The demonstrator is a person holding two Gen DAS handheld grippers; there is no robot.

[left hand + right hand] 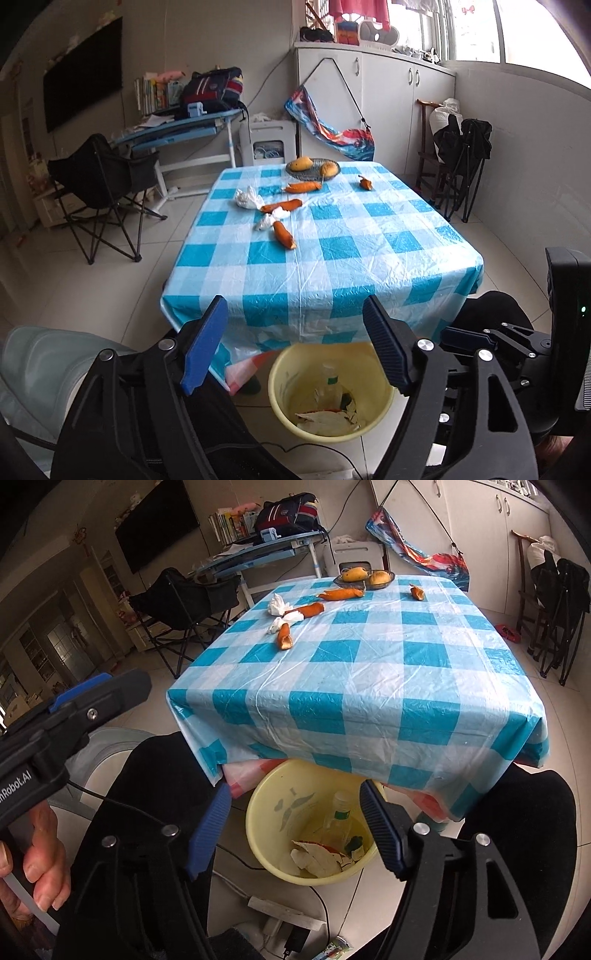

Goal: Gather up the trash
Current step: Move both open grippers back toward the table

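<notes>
Both grippers hung over the pale yellow round plastic bin (330,391), which sat on the tiled floor just under the near edge of the table with the blue-and-white checked plastic cloth (325,236). The left gripper (295,343) stood with its blue pads wide apart and nothing between them; through the gap the bin showed directly below. The right gripper (295,830) was the same story: pads spread wide, nothing gripped, the bin's mouth framed between them.

Inside the bin lay a clear plastic bottle with a green band (341,818), torn pale paper scraps (317,858) and a small dark green bit beside them.

Farther from the bin, up on the cloth, trash remained: three crumpled white tissues (249,197) lay near the far left part of the table, mixed in with orange peel pieces (283,235), two of them touching tissues. Another orange peel piece sat just before the dark woven fruit basket (312,168) at the far edge, and a small one (365,182) lay to the basket's right. The basket held two yellow fruits.

In the right wrist view, the person's left hand (40,864) clutched the left tool's handle at the left of the bin, with dark-clothed knees either side of the bin.
</notes>
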